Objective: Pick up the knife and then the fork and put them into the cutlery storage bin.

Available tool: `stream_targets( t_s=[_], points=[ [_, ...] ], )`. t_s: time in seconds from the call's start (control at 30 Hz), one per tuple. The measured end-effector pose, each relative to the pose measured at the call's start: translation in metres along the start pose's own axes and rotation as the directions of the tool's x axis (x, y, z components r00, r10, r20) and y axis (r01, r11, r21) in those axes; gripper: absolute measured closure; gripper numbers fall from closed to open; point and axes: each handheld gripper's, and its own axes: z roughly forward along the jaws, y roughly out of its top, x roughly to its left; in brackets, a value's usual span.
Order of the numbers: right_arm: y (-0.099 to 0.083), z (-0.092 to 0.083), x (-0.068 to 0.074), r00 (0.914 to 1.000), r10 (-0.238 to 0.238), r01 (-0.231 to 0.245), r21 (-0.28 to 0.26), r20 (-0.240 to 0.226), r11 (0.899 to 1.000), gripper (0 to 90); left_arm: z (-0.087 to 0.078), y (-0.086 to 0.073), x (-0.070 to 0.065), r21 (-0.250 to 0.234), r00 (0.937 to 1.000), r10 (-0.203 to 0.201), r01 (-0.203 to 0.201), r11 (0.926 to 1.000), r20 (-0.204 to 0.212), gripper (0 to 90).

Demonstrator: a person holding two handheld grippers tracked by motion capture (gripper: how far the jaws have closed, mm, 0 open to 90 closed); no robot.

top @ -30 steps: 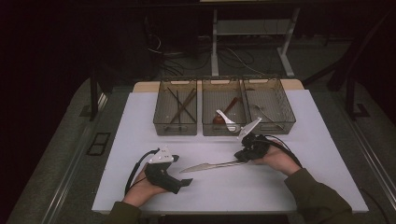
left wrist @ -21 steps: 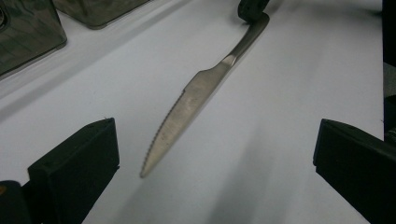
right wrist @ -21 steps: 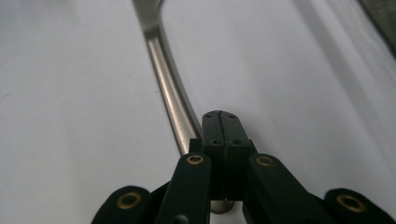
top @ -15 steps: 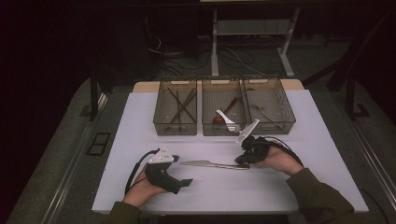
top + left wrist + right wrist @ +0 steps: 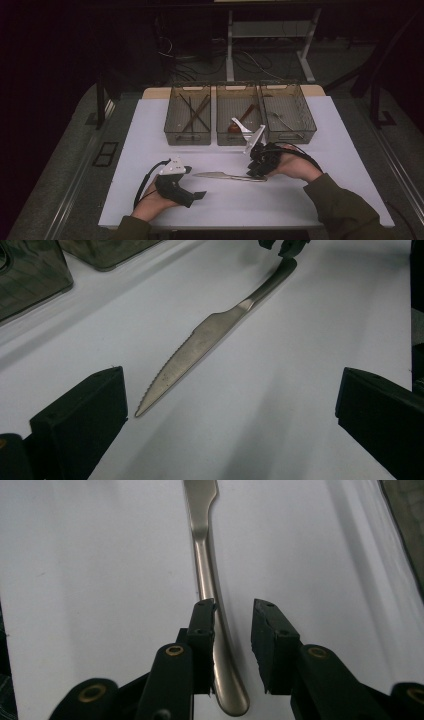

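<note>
Knife [image 5: 210,335] serrations in left gripper view

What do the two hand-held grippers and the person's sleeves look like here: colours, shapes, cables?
Both grippers are black. The left gripper carries a grey three-cornered plate on top, and a black cable loops from it. The right gripper bears a similar pale plate and a black cable. Its blocky jaws have small screw holes and brass-coloured pivots. The person wears dark olive-green sleeves.
</note>
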Motion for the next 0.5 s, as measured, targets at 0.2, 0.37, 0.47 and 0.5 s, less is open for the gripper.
stream_targets(
  t_s=[0.2, 0.37, 0.47, 0.5],
  points=[
    [0.016, 0.009, 0.003, 0.9988, -0.047, 0.047, 0.068, -0.010, 0.997, 69.9, 0.000, 0.000, 0.000, -0.001, 1.0000, 0.001, -0.001, 1.0000, -0.001, 0.0],
    [0.028, 0.019, 0.006, 0.9968, -0.080, 0.080, 0.113, -0.006, 0.990, 69.9, 0.000, 0.000, 0.000, -0.003, 1.0000, -0.002, 0.002, 1.0000, 0.000, 0.0],
    [0.035, 0.023, 0.008, 0.9943, -0.106, 0.107, 0.129, -0.016, 0.986, 69.9, 0.000, 0.000, 0.000, 0.000, 1.0000, 0.003, -0.003, 1.0000, -0.001, 0.0],
    [0.037, 0.025, 0.009, 0.9933, -0.113, 0.115, 0.133, -0.021, 0.984, 69.9, 0.000, 0.000, 0.000, 0.000, 1.0000, 0.003, -0.003, 1.0000, -0.001, 0.0]
  ],
)
